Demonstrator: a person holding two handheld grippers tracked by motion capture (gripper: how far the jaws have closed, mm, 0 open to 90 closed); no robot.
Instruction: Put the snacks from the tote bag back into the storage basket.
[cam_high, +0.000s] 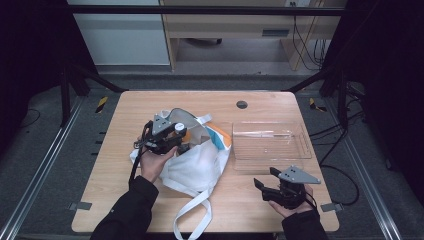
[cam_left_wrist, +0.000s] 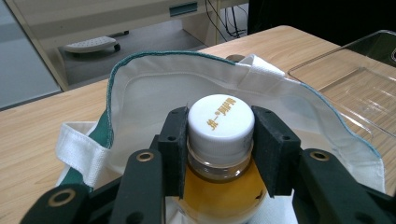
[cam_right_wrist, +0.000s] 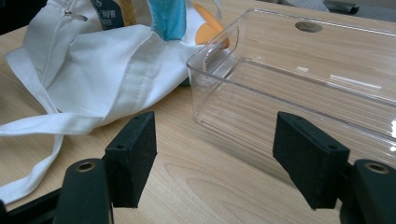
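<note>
A bottle (cam_left_wrist: 220, 122) with a white cap and amber liquid stands upright in the mouth of a white cloth bag (cam_left_wrist: 140, 88). My left gripper (cam_left_wrist: 220, 140) is shut on it, with one pad against each side of the cap and neck. In the high view the left gripper (cam_high: 172, 137) reaches into the bag (cam_high: 200, 162) at the table's middle left. My right gripper (cam_high: 265, 178) rests near the front right edge, open and holding nothing. Its jaws (cam_right_wrist: 215, 158) point towards a clear plastic tray (cam_right_wrist: 299, 70).
The clear tray (cam_high: 270, 150) lies right of the bag and holds nothing. The bag's white straps (cam_high: 192, 210) trail towards the front edge. A round grommet (cam_high: 242, 104) sits in the tabletop at the back. Bare wood lies between the right gripper and the bag.
</note>
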